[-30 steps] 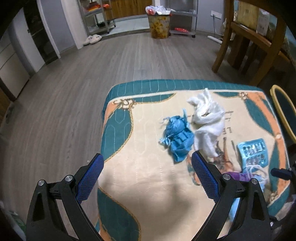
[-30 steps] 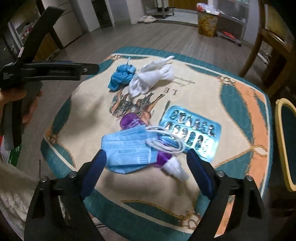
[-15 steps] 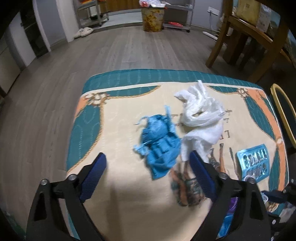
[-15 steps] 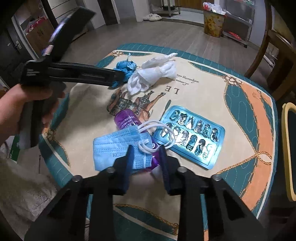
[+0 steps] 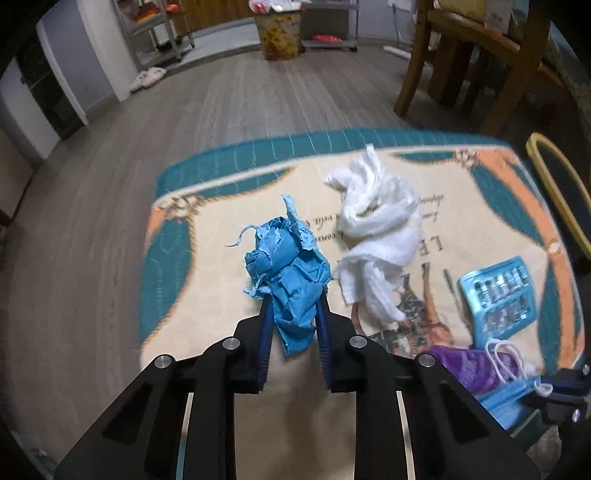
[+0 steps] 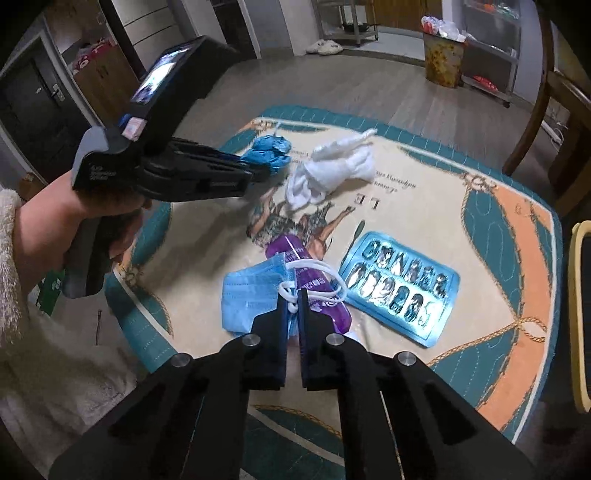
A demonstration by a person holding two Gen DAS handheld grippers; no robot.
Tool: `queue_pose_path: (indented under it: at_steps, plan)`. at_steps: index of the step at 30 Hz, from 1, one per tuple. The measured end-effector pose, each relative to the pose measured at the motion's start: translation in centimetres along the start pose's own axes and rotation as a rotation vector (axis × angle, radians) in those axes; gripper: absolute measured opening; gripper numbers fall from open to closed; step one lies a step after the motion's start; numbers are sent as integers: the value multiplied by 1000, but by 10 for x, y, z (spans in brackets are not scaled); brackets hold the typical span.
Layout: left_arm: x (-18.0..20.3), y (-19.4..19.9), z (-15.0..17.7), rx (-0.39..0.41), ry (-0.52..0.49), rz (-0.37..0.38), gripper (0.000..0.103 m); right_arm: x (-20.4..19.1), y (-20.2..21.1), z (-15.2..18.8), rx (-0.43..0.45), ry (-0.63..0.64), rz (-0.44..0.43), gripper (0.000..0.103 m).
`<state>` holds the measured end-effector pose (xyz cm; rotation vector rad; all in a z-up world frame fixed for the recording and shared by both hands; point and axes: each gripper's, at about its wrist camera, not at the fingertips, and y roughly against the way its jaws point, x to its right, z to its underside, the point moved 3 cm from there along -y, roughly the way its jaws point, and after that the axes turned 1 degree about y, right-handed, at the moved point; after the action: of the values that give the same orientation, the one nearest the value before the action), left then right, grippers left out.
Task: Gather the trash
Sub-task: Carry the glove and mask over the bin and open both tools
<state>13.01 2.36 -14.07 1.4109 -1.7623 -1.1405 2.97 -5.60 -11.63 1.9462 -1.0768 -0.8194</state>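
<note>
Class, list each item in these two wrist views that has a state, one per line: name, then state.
left gripper: shut on the blue paper wad
blue paper wad: crumpled, gripped
right gripper: shut on the face mask
face mask: flat on the mat, pinched at its ear loop
white tissue: crumpled, loose
blister pack: flat, untouched
purple bottle: lying down, partly covered by the mask

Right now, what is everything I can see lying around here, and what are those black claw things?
Crumpled paper: one, blue, pinched in left gripper
Tissue wad: one, white, beside the paper
Face mask: one, blue, ear loop in right gripper
Purple bottle: one, lying partly under the mask
Blister pack: one, blue-silver, right of the bottle
Tablecloth: one, cream, teal, orange
Trash bin: one, yellowish, far floor
Left gripper: black, shut
Right gripper: black, shut
</note>
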Motion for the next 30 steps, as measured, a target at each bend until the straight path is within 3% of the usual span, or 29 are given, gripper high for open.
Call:
queue_pose_path:
  at_steps: [5, 8, 17, 21, 30]
  plan:
    - [-4, 44, -4, 73, 70, 51, 23, 5, 27, -9, 52, -27, 24, 4]
    - [2, 75, -10, 132, 62, 63, 23, 11, 47, -15, 85, -53, 48, 4]
    - [46, 163, -52, 295, -112, 64, 23, 59, 138, -51, 219, -78, 192, 4]
    - [78, 171, -59, 316, -203, 62, 23, 100, 172, -51, 277, -154, 248, 4]
    - [151, 144, -74, 279, -250, 192, 23, 190, 199, -11, 328, -393, 278, 4]
